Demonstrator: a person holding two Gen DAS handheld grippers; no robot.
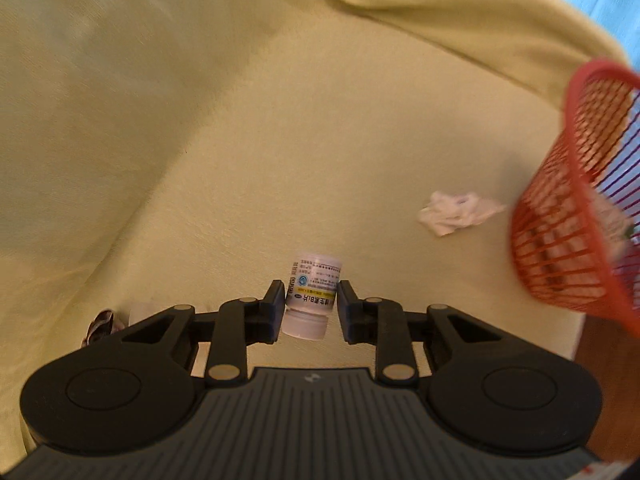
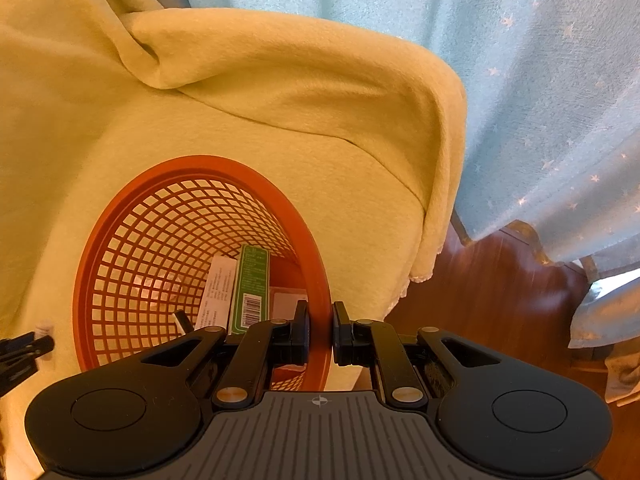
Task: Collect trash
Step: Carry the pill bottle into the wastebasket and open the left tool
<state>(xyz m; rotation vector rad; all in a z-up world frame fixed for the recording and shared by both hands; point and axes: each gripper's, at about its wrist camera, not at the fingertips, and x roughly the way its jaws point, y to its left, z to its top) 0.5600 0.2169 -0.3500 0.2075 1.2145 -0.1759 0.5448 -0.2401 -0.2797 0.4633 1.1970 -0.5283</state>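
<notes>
Yellow blanket [image 1: 280, 120] (rumpled) under bottle [image 1: 312, 292], tissue [image 1: 456, 212], red basket [image 2: 120, 240].

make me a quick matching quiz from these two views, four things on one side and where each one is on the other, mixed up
Things:
1. pill bottle
2. crumpled tissue
3. green box
4. basket rim

Places:
A. inside the red basket
B. between the left tongs
C. pinched by the right tongs
D. loose on the yellow blanket

Pairs: 1-B, 2-D, 3-A, 4-C
</notes>
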